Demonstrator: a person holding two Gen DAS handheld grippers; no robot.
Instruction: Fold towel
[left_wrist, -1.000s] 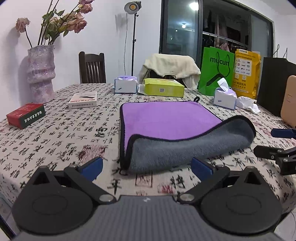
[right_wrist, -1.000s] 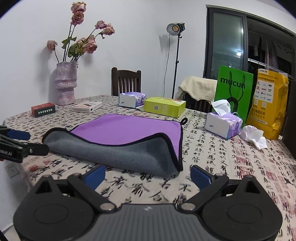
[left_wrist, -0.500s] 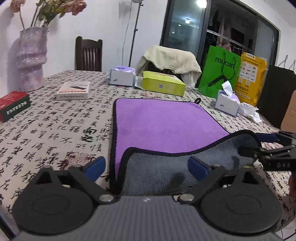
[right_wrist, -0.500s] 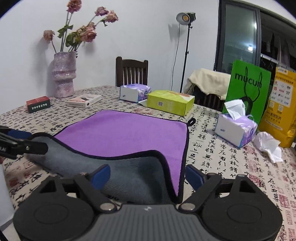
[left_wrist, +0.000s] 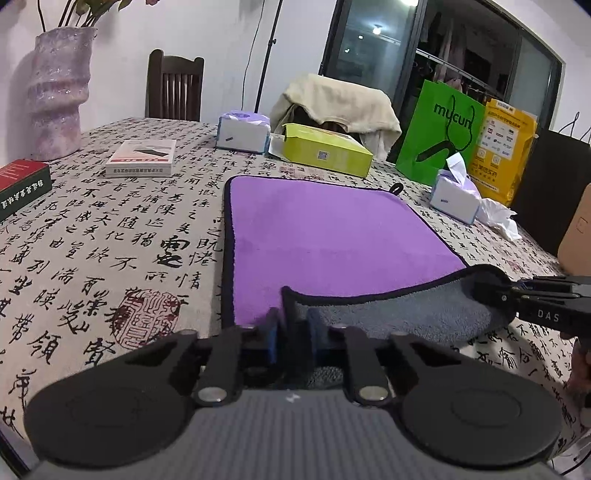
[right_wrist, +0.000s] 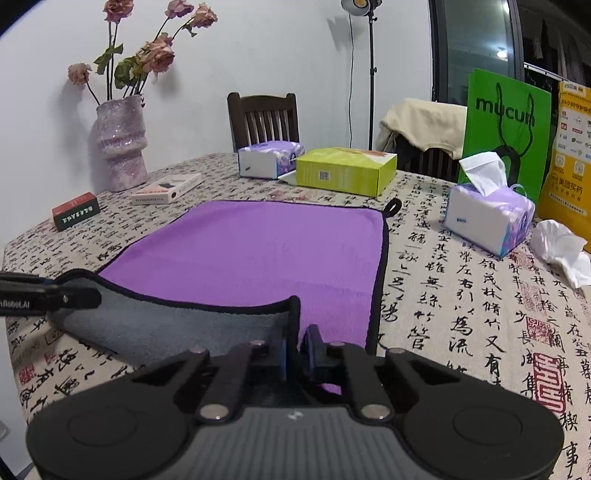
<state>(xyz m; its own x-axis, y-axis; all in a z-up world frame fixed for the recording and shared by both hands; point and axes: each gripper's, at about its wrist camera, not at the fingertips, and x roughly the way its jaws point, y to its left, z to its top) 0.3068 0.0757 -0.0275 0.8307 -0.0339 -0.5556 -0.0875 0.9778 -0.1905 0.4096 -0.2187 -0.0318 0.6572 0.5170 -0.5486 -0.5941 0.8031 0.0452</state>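
A purple towel (left_wrist: 325, 232) with a grey underside and black trim lies on the patterned tablecloth; it also shows in the right wrist view (right_wrist: 258, 251). Its near edge is turned up and back, grey side showing. My left gripper (left_wrist: 293, 332) is shut on the near left corner of that edge. My right gripper (right_wrist: 295, 347) is shut on the near right corner. Each gripper shows in the other's view, the right one at the right (left_wrist: 517, 291), the left one at the left (right_wrist: 70, 295), both pinching the lifted edge.
Beyond the towel stand a yellow-green box (left_wrist: 325, 151), a tissue pack (left_wrist: 242, 131), a flat book-like box (left_wrist: 140, 158) and a red box (left_wrist: 22, 184). A vase (right_wrist: 120, 144) is far left. A tissue box (right_wrist: 487, 218), crumpled tissue (right_wrist: 561, 251) and bags stand right.
Both grippers moved in from open in front of the towel and closed on the two near corners. The near edge is now lifted and pulled straighter.
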